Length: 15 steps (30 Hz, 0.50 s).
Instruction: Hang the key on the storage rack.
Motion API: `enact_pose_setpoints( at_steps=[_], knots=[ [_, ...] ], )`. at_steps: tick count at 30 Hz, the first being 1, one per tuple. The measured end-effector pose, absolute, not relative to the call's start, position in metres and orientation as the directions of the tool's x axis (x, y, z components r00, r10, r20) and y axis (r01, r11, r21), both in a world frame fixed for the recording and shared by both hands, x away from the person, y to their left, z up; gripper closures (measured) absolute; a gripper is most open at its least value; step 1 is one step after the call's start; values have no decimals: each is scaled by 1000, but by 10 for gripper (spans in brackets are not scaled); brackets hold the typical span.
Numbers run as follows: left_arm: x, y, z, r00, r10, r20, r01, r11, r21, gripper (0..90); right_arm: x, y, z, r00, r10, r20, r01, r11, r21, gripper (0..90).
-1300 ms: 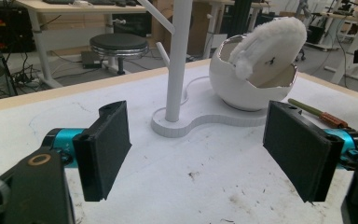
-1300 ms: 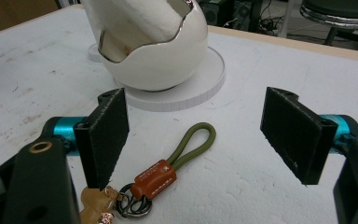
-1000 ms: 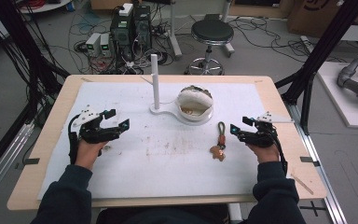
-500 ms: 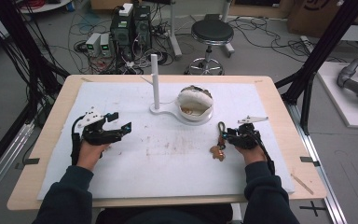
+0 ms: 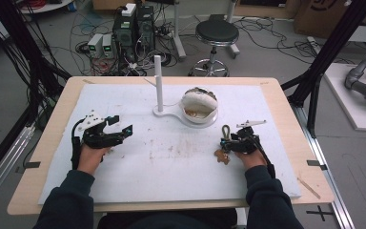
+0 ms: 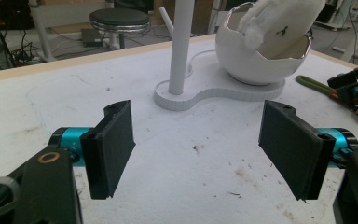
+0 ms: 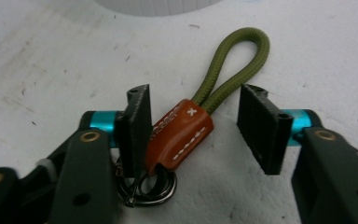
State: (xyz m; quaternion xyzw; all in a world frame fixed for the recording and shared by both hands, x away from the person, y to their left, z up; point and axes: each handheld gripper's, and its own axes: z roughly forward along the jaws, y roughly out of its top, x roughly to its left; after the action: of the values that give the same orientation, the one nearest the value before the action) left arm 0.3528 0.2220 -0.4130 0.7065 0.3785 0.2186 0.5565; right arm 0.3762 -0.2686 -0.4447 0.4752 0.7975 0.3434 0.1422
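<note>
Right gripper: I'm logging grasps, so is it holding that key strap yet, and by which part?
Nothing held yet. The right gripper is open around the key strap's brown leather tab, one jaw touching it.

Olive cord loop [image 7: 233, 65], orange-brown tab [image 7: 179, 135]

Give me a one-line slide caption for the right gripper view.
Open right gripper straddling a keychain's brown leather tab, its olive cord loop lying on the white mat.
</note>
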Motion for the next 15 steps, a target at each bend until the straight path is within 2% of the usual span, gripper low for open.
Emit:
enact_pose_setpoints(
  at_steps=[2,3,6,8,12,15],
  knots=[
    [353,223,-413,612,782,-117,294,-88,952,263,373,-262,-444,-529,847,48,648,366,668,395],
    [353,223,-414,610,784,-116,295,-89,951,262,371,-256,-443,-536,844,-8,637,410,652,408],
    [353,224,-414,610,784,-117,298,-90,950,263,371,-250,-438,-550,835,-15,652,440,617,577],
    [353,224,-414,608,786,-114,296,-91,951,265,370,-246,-436,-548,836,-32,654,452,607,605],
    [353,225,-414,604,788,-116,298,-89,950,267,371,-248,-435,-536,844,5,673,424,606,636],
    [353,227,-414,602,790,-119,298,-84,951,269,372,-256,-436,-532,842,89,689,370,623,643]
  ],
)
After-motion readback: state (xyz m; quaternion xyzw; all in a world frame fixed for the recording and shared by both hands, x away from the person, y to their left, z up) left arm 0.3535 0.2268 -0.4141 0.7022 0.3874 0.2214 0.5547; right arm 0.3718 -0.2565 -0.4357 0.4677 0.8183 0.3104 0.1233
